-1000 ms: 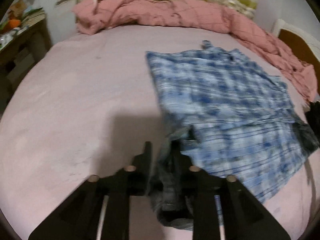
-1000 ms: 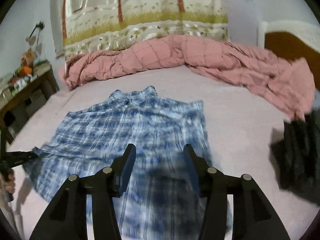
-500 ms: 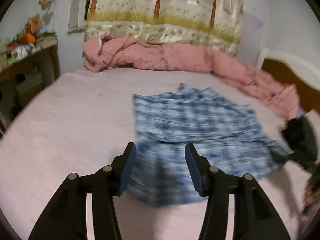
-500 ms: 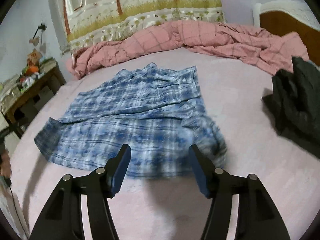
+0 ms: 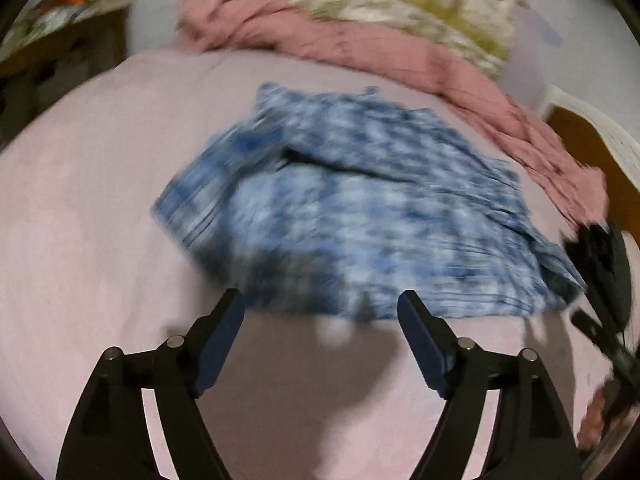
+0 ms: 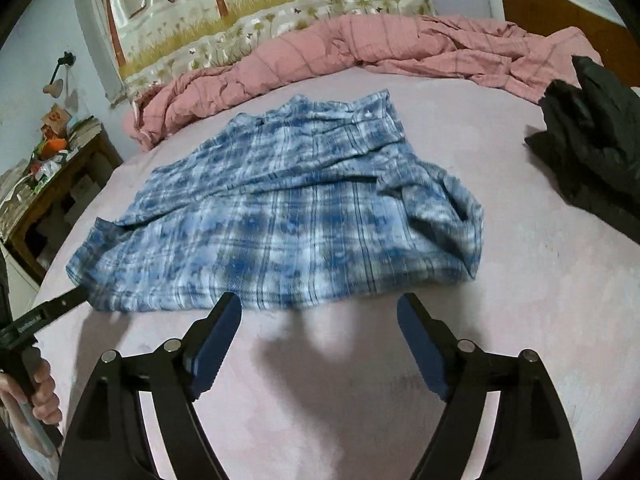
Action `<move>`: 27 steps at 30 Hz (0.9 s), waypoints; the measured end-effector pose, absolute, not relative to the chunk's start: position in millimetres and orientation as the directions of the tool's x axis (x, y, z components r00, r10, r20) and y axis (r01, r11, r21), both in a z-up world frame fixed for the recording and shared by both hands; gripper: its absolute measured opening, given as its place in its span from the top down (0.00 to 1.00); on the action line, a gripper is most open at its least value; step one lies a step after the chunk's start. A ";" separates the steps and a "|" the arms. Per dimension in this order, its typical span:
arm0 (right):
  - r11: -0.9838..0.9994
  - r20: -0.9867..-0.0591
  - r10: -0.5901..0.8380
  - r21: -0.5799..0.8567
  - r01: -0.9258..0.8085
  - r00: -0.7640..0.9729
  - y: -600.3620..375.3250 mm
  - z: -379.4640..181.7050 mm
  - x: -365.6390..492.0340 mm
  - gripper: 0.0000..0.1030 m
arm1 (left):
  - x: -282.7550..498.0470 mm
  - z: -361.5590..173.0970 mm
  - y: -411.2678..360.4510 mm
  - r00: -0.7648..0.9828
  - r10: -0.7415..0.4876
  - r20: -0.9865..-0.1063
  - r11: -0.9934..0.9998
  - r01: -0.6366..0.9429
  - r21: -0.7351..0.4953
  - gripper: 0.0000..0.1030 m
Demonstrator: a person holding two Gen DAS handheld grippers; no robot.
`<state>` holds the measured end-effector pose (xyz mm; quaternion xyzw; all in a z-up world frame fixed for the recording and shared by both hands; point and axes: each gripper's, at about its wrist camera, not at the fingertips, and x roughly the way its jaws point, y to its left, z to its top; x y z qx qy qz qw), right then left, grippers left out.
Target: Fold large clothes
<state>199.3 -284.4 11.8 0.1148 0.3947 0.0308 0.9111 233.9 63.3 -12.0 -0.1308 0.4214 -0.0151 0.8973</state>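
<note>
Right wrist view looks down a wide pink bed (image 6: 540,320); a rumpled pink quilt (image 6: 360,52) runs along its far edge, heaped thickest at the far left corner and trailing to the far right one; behind it hangs a printed curtain (image 6: 260,4) with trees and grass on a pale wall; a wooden headboard (image 6: 560,12) with a white rim stands past the far right corner; a cluttered wooden side table (image 6: 52,184) stands off the left edge, a small lamp (image 6: 56,80) fixed on the wall above it; a black garment (image 6: 592,148) lies bunched at the right edge.

Mid-bed lies the shirt (image 6: 280,224), blue and white plaid, folded across itself so that one layer overlaps another; collar toward the quilt, the near hem straight, the right end puffed and creased; left wrist view shows it blurred.

Right gripper (image 6: 320,316) hangs just short of the near hem, jaws opening, nothing between them; left gripper (image 5: 320,312) likewise by the hem, jaws opening and empty; it reaches the shirt's near left corner in the right wrist view, a hand (image 6: 40,392) on its grip.
</note>
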 end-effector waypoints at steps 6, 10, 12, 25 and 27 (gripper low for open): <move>0.963 -0.740 0.179 0.267 0.038 0.649 -280.1 0.1 200.3 0.20 | 234.4 -42.7 76.9 0.580 -0.182 -0.794 0.935 -0.148 -0.323 0.19; 0.882 -0.745 0.371 0.469 0.041 0.554 -285.6 -29.3 216.4 0.20 | 242.4 -44.6 84.5 0.617 -0.240 -0.749 0.897 -0.155 -0.415 0.14; 0.861 -0.719 0.392 0.507 0.047 0.574 -290.5 -35.9 226.1 0.20 | 252.6 -48.1 91.9 0.653 -0.240 -0.718 0.878 -0.170 -0.448 0.14; 0.832 -0.677 0.335 0.539 0.131 0.655 -321.1 -41.3 260.0 0.95 | 243.9 -28.4 105.1 0.735 -0.112 -0.668 0.895 -0.217 -0.389 0.97; 0.871 -0.670 0.297 0.482 0.093 0.680 -313.2 -23.8 242.7 0.96 | 227.8 -12.5 104.6 0.750 -0.120 -0.651 0.902 -0.191 -0.387 0.97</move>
